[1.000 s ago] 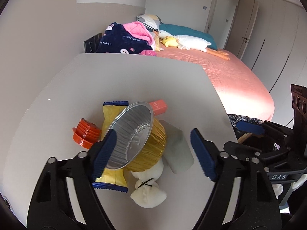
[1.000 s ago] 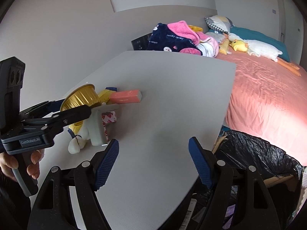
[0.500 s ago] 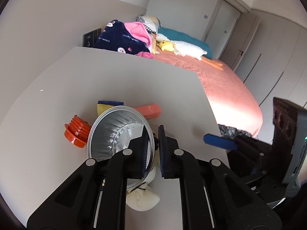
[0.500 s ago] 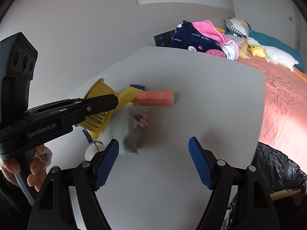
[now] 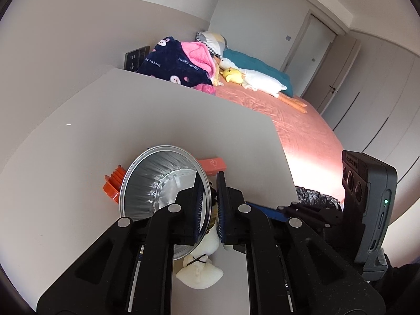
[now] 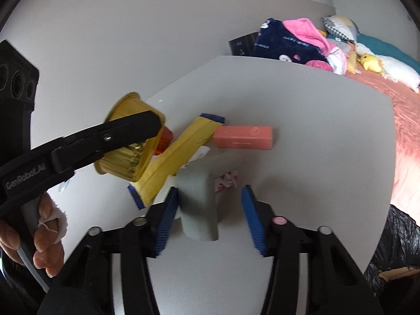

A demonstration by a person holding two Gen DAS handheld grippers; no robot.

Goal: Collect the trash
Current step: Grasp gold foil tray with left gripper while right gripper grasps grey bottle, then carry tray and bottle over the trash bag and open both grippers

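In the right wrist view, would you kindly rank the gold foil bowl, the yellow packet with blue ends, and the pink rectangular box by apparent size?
1. Yellow packet with blue ends, longest.
2. Gold foil bowl, partly hidden by the left gripper.
3. Pink rectangular box, though it lies farther away, so this is unsure.

My right gripper (image 6: 208, 216) pts at the table (image 6: 315, 141), jaws just been closing w/ a grey block (image 6: 198, 204) between; left pad touches it, right pad apart. At 10 o'clock my left gripper (image 6: 131, 131) clamps a gold foil cup (image 6: 128, 141). Yellow packet (image 6: 178, 155) & pink box (image 6: 242, 137) at 12.
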